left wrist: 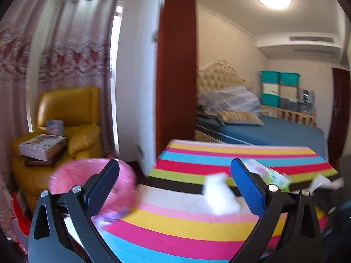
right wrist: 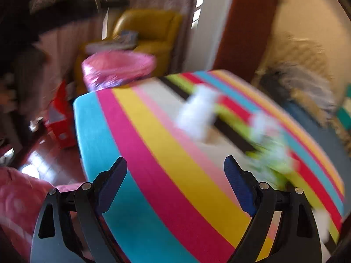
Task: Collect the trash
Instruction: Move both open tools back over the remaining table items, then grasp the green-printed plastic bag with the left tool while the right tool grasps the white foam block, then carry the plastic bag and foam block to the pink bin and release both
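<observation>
A crumpled white paper (left wrist: 220,194) lies on the striped tabletop (left wrist: 179,221), between the fingers of my left gripper (left wrist: 175,182) but farther out; that gripper is open and holds nothing. A green-and-white wrapper (left wrist: 268,174) lies just past its right finger. A bin lined with a pink bag (left wrist: 87,179) stands off the table's left end. In the blurred right wrist view, my right gripper (right wrist: 176,176) is open over the striped tabletop (right wrist: 153,171), with the white paper (right wrist: 197,114) and the green wrapper (right wrist: 271,153) ahead and the pink-lined bin (right wrist: 118,68) beyond the far-left corner.
A yellow armchair (left wrist: 72,118) with boxes on it stands behind the bin by the curtains. A red box (right wrist: 60,120) sits on the floor left of the table. A second striped surface (left wrist: 241,157) lies beyond a dark gap; a bed (left wrist: 274,131) is behind it.
</observation>
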The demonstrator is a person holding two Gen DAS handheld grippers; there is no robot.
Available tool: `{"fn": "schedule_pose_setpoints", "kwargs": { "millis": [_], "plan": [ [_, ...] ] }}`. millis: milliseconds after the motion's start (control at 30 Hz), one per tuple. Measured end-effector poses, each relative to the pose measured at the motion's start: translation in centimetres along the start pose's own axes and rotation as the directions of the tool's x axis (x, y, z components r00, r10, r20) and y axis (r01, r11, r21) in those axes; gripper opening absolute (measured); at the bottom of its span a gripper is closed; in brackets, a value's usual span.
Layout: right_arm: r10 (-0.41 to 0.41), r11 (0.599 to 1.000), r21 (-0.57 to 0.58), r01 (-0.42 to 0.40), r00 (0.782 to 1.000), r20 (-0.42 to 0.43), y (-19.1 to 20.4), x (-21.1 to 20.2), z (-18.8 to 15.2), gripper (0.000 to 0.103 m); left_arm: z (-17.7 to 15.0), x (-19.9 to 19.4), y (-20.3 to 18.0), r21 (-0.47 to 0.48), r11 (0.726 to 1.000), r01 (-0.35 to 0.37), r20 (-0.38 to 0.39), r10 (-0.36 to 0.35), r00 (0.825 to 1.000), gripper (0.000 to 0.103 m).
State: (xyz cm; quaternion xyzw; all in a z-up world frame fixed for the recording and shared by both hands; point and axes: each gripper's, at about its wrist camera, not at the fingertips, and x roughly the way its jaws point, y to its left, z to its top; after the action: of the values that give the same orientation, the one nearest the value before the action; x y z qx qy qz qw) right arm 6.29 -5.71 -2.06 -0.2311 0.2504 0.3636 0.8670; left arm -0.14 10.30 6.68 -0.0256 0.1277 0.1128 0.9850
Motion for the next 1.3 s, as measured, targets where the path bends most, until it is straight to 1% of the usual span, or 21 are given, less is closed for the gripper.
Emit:
{"fn": "schedule_pose_setpoints", "kwargs": {
  "millis": [33, 67, 100, 133, 167, 233, 300, 400, 433, 467, 600, 667, 700, 733, 767, 833, 867, 967, 1000, 1100, 1300],
  "plan": [
    [-0.099, 0.995, 0.024, 0.098, 0.995, 0.028, -1.2, -2.1, -1.5, 0.084, -0.4, 0.6, -1.2, 0.003, 0.999, 0.045, -0.024, -0.045, 0.999, 0.098],
    [-0.185, 0.982, 0.051, 0.183, 0.982, 0.040, -2.3, -3.7, -3.0, 0.084, -1.0, 1.5, -2.7, 0.001, 0.995, 0.102, -0.054, -0.102, 0.993, 0.098],
    [-0.276, 0.958, 0.096, 0.271, 0.961, 0.038, -3.7, -5.3, -4.8, 0.084, -1.5, 2.4, -4.2, 0.000, 0.989, 0.148, -0.082, -0.147, 0.986, 0.098],
    [-0.337, 0.932, 0.149, 0.331, 0.941, 0.019, -5.3, -6.5, -6.4, 0.084, -1.9, 3.0, -5.2, 0.000, 0.985, 0.175, -0.104, -0.174, 0.979, 0.098],
    [-0.358, 0.917, 0.190, 0.352, 0.934, -0.002, -6.4, -7.0, -7.3, 0.084, -2.5, 4.0, -6.7, 0.001, 0.976, 0.216, -0.138, -0.214, 0.967, 0.098],
    [-0.353, 0.876, 0.328, 0.354, 0.933, -0.065, -9.9, -7.9, -10.0, 0.084, -3.3, 5.1, -8.8, 0.011, 0.966, 0.258, -0.178, -0.252, 0.951, 0.098],
    [-0.368, 0.823, 0.415, 0.388, 0.921, -0.132, -12.5, -8.0, -11.3, 0.084, -4.3, 6.0, -10.9, 0.050, 0.956, 0.289, -0.217, -0.272, 0.937, 0.098],
    [-0.336, 0.796, 0.465, 0.386, 0.922, -0.191, -15.6, -6.8, -12.3, 0.084, -5.7, 8.0, -13.5, 0.081, 0.939, 0.333, -0.300, -0.296, 0.907, 0.098],
    [-0.328, 0.795, 0.467, 0.387, 0.922, -0.206, -16.4, -6.2, -12.2, 0.084, -6.0, 9.2, -14.5, 0.090, 0.933, 0.350, -0.333, -0.303, 0.893, 0.098],
    [-0.309, 0.799, 0.467, 0.377, 0.926, -0.219, -17.2, -5.4, -12.1, 0.084, -6.4, 9.9, -15.2, 0.098, 0.931, 0.352, -0.354, -0.298, 0.886, 0.098],
    [-0.226, 0.830, 0.451, 0.329, 0.937, -0.268, -19.3, -1.7, -11.0, 0.084, -7.5, 14.6, -17.7, 0.092, 0.921, 0.377, -0.471, -0.294, 0.832, 0.098],
    [-0.189, 0.836, 0.447, 0.319, 0.931, -0.311, -20.1, 0.1, -10.9, 0.084, -7.6, 16.3, -18.4, 0.066, 0.916, 0.395, -0.512, -0.309, 0.802, 0.098],
    [-0.188, 0.841, 0.433, 0.325, 0.925, -0.329, -20.2, 0.9, -11.0, 0.082, -7.6, 17.0, -18.7, 0.063, 0.918, 0.391, -0.519, -0.305, 0.799, 0.098],
    [-0.186, 0.843, 0.427, 0.328, 0.922, -0.340, -20.2, 1.3, -11.2, 0.068, -7.6, 17.7, -19.0, 0.063, 0.920, 0.387, -0.530, -0.298, 0.794, 0.097],
    [-0.158, 0.838, 0.461, 0.294, 0.937, -0.311, -20.3, 1.0, -11.3, 0.064, -7.7, 18.1, -19.1, 0.060, 0.920, 0.388, -0.536, -0.298, 0.790, 0.097],
    [-0.156, 0.828, 0.482, 0.286, 0.943, -0.293, -19.9, 0.4, -11.6, 0.063, -7.7, 18.9, -19.5, 0.059, 0.919, 0.391, -0.543, -0.299, 0.785, 0.094],
    [-0.171, 0.830, 0.471, 0.297, 0.941, -0.292, -19.5, -0.2, -11.8, 0.063, -7.6, 19.3, -19.8, 0.061, 0.918, 0.393, -0.551, -0.297, 0.780, 0.088],
    [-0.196, 0.825, 0.474, 0.307, 0.943, -0.269, -18.7, -1.4, -11.8, 0.063, -7.7, 20.5, -20.5, 0.045, 0.913, 0.405, -0.584, -0.305, 0.753, 0.071],
    [-0.196, 0.821, 0.484, 0.304, 0.945, -0.260, -18.5, -1.8, -11.9, 0.063, -7.7, 20.8, -20.6, 0.039, 0.913, 0.406, -0.593, -0.306, 0.745, 0.070],
    [-0.206, 0.812, 0.496, 0.308, 0.946, -0.251, -18.1, -2.5, -12.2, 0.063, -7.5, 20.2, -20.5, 0.034, 0.905, 0.423, -0.572, -0.330, 0.751, 0.062],
    [-0.210, 0.810, 0.503, 0.301, 0.950, -0.231, -17.9, -2.5, -11.7, 0.063, -7.8, 17.7, -19.6, 0.039, 0.904, 0.426, -0.529, -0.343, 0.776, 0.061]
  ]
}}
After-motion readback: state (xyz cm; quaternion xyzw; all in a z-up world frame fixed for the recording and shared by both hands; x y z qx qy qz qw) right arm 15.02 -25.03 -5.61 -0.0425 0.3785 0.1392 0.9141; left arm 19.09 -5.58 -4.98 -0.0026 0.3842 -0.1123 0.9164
